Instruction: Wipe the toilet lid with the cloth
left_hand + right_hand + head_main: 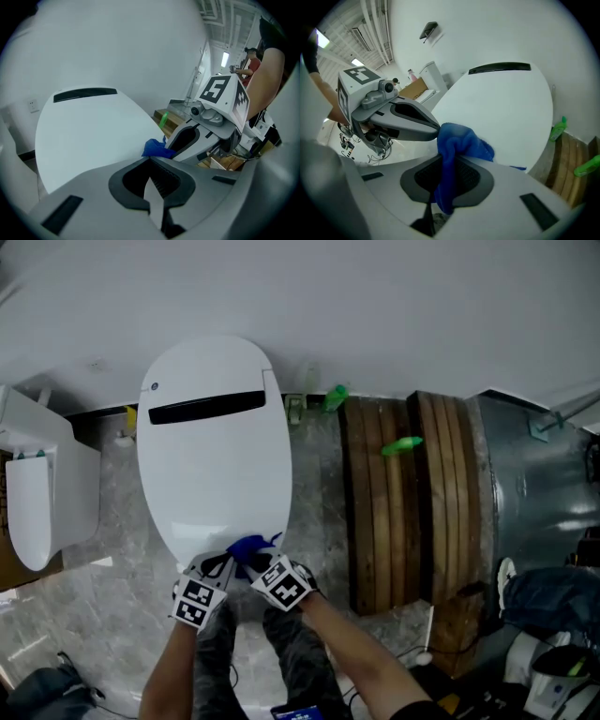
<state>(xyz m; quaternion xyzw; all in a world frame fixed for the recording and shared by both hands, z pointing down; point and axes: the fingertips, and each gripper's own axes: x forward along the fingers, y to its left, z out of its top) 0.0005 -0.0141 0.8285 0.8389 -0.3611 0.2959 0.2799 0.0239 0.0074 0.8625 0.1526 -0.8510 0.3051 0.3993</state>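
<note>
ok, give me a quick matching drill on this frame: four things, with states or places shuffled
Things:
1. cloth
2. toilet lid
3. right tongs
4. wooden platform

States or places:
a. white, closed
b. right of the lid in the head view
c. blue, at the lid's near edge
d. clamped on the cloth

Pairs: 1-c, 2-a, 3-d, 4-b

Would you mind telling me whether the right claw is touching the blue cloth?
Touching. The right gripper view shows the right claw shut on the blue cloth, which is pinched between its jaws.
</note>
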